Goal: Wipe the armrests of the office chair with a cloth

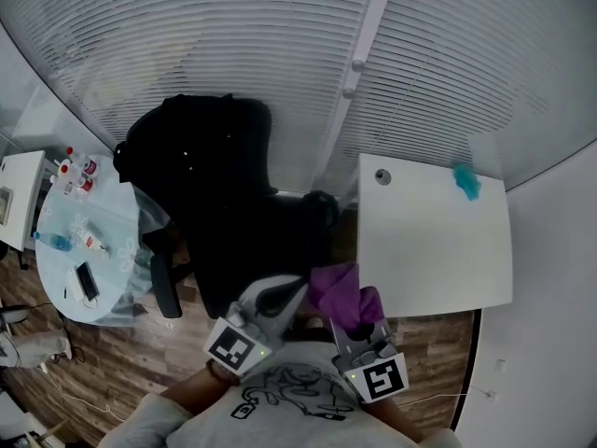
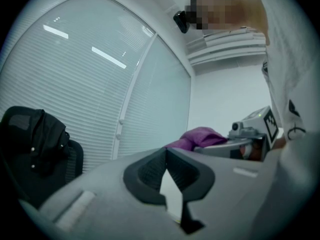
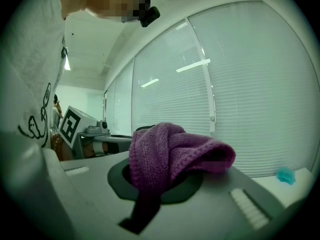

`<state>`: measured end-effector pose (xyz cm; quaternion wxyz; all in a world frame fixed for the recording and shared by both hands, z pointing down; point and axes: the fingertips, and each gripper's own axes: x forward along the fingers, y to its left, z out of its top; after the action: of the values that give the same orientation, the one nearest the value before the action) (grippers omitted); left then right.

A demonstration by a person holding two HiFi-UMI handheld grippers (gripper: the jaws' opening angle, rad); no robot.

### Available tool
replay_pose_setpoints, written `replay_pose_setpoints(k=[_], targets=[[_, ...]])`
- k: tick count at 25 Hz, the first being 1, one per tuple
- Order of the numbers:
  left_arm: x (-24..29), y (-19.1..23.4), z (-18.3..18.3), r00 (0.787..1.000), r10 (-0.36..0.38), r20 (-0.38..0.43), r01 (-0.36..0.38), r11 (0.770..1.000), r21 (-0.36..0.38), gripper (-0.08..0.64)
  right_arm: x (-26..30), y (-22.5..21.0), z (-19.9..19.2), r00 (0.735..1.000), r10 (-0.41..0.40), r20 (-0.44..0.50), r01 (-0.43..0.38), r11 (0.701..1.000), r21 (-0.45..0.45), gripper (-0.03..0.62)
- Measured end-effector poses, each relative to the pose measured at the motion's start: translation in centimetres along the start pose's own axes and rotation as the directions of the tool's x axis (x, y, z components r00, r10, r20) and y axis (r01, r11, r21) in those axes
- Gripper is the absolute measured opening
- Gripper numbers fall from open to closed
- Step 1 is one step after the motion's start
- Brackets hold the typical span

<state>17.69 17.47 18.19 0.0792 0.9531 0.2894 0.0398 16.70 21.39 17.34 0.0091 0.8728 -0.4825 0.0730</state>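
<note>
A black office chair (image 1: pixel 219 213) with a dark jacket over its back stands before the window blinds; one armrest (image 1: pixel 166 292) shows at its left side. In the left gripper view the chair (image 2: pixel 35 149) is at the far left. My right gripper (image 3: pixel 162 176) is shut on a purple cloth (image 3: pixel 170 149), held close to my body beside the chair's seat. In the head view the cloth (image 1: pixel 340 292) bunches over the right gripper (image 1: pixel 354 314). My left gripper (image 1: pixel 294 287) is next to it with its tips touching, nothing between them (image 2: pixel 166 151). Neither gripper touches an armrest.
A white desk (image 1: pixel 434 241) stands at the right with a small teal thing (image 1: pixel 466 183) near its far corner. At the left is a round glass table (image 1: pixel 89 250) with bottles and a phone. Wood floor lies below; blinds cover the window behind.
</note>
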Motion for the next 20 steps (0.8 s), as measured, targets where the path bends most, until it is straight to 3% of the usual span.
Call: replay_pose_setpoints(k=[10,20], targets=[[1.4,-1.9,-0.9,0.999,0.016,-0.032,-0.014,0.998,0.058,0.003,-1.4,-1.9,-0.8,1.0,0.014,-0.018,-0.014,1.0,-0.005,0.028],[3.2,-2.3,-3.6,0.997,0.032,-0.076,-0.031,0.999,0.009,0.003,-2.2,-3.8,-3.8,0.995,0.036,-0.09,-0.035,0.999,0.018,0.028]])
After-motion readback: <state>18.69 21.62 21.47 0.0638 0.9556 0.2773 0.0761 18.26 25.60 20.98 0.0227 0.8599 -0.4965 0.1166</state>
